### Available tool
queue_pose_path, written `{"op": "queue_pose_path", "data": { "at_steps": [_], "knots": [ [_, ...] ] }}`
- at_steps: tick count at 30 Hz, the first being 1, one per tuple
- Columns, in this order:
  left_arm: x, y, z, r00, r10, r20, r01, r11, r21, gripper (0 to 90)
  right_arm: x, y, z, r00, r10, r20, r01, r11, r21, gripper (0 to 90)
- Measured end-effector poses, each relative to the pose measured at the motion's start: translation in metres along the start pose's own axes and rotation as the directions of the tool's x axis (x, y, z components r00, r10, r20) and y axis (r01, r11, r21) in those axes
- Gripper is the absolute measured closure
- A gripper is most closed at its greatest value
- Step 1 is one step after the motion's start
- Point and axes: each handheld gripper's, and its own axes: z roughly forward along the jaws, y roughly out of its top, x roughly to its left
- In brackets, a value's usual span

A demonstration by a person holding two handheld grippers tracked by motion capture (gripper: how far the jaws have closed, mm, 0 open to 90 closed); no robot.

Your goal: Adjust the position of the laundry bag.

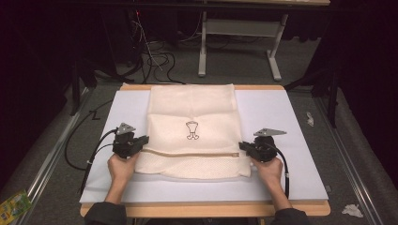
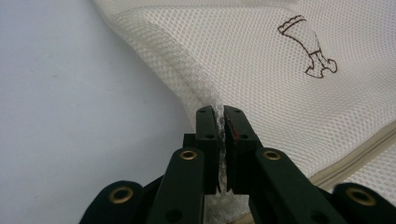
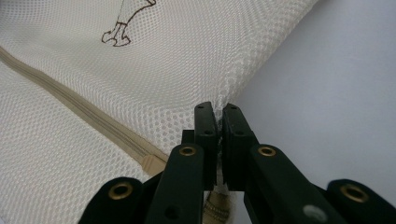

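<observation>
Two hands low, fingers point(image 2: 231, 128) pinching mesh bag point(image 1: 192, 129) edges.

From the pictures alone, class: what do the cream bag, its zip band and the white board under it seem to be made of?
Bag: probably synthetic mesh fabric, matte; tiny open holes show all over.
Zip band: seemingly smoother woven tape, beige, with no holes.
Board: smooth, matte white sheet, perhaps foam board or plastic; which one is unclear.
</observation>
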Motion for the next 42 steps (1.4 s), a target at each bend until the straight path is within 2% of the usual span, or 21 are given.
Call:
{"op": "queue_pose_path", "data": {
  "at_steps": [4, 13, 19, 24, 31, 35, 42],
  "knots": [
    [-0.006, 0.003, 0.003, 0.9999, 0.009, 0.007, -0.009, 0.9999, -0.008, 85.6, -0.005, -0.002, -0.006, 0.9999, -0.005, 0.011, 0.006, 1.000, -0.014, 87.9],
    [-0.013, 0.003, 0.012, 0.9993, -0.009, 0.037, 0.010, 0.9999, -0.010, 85.5, -0.016, -0.008, -0.014, 0.9994, 0.021, 0.029, -0.020, 1.000, -0.021, 87.9],
    [-0.020, 0.005, 0.020, 0.9989, -0.001, 0.047, 0.002, 0.9999, -0.011, 85.6, -0.022, -0.012, -0.019, 0.9989, 0.019, 0.043, -0.018, 1.000, -0.018, 87.9],
    [-0.026, 0.008, 0.026, 0.9982, 0.005, 0.060, -0.004, 1.0000, -0.005, 85.6, -0.028, -0.016, -0.026, 0.9975, 0.038, 0.059, -0.036, 0.999, -0.027, 87.9],
    [-0.036, 0.012, 0.033, 0.9980, 0.026, 0.057, -0.026, 0.9997, -0.001, 85.5, -0.036, -0.021, -0.030, 0.9960, 0.053, 0.072, -0.051, 0.998, -0.030, 87.8],
    [-0.038, 0.011, 0.036, 0.9976, 0.014, 0.068, -0.014, 0.9999, -0.005, 85.4, -0.040, -0.024, -0.034, 0.9950, 0.062, 0.078, -0.060, 0.998, -0.032, 87.8],
    [-0.040, 0.009, 0.037, 0.9977, 0.035, 0.059, -0.035, 0.9994, 0.007, 85.0, -0.043, -0.027, -0.034, 0.9942, 0.067, 0.084, -0.065, 0.998, -0.028, 87.6]
  ]
}}
